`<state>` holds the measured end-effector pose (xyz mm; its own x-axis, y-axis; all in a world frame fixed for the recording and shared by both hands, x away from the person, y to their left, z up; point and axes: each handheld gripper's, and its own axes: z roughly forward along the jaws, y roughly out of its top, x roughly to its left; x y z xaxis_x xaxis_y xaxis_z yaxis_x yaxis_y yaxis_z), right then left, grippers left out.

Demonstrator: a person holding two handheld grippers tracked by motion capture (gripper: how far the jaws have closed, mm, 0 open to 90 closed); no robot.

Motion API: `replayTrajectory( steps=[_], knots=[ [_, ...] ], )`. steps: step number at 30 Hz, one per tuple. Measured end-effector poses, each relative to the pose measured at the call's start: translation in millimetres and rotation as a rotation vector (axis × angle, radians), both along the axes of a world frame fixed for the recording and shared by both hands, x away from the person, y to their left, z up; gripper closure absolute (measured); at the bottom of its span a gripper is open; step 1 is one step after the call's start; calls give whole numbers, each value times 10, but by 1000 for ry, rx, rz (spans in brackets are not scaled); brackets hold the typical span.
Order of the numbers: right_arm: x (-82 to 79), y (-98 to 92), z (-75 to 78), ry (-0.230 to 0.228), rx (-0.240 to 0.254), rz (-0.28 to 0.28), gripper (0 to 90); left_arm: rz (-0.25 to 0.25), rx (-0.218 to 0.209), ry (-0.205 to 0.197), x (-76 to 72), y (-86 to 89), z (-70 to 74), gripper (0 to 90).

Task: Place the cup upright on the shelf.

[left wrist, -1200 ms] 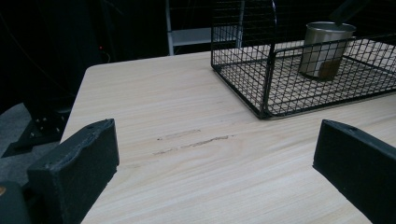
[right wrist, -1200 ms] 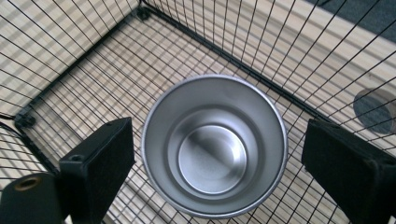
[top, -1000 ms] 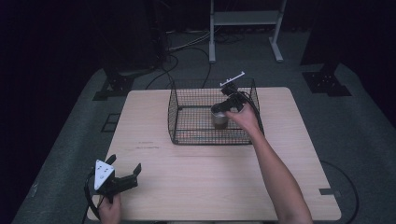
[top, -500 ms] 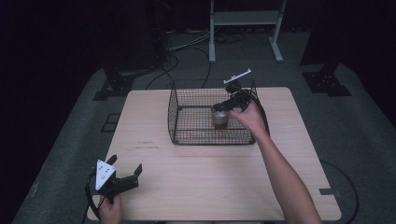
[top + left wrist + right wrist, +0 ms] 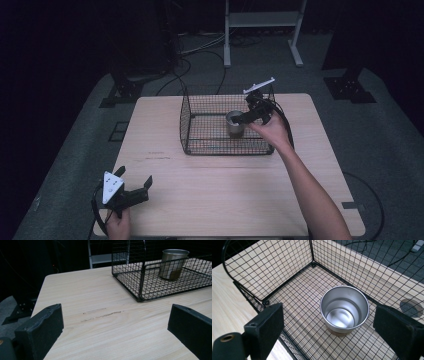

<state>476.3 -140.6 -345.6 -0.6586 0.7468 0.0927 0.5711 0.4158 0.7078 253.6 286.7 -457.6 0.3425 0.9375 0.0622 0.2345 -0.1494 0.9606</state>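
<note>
Dim room, pale wood tabletop on grey carpet

The tabletop [image 5: 220, 200] is light-grained wood with a faint scuffed streak [image 5: 155, 157] left of its middle, and it stands on a grey carpeted floor [image 5: 75, 165]. The far side falls into near darkness. A white metal stand [image 5: 262, 20] rises at the far centre, with cables [image 5: 192, 50] trailing over the floor to its left. Black equipment bases [image 5: 120, 92] sit at far left and far right [image 5: 350, 87].

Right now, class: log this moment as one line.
right gripper: open, above cup | cup: upright in wire basket | left gripper: open, idle on table
</note>
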Motion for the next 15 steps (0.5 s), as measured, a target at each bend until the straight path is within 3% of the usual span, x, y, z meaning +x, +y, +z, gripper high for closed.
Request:
replayTrajectory(
  steps=[15],
  knots=[
    [-251,-147,27,-32,9,32,92,0,-1,4,4,-3,-3,0]
  ],
)
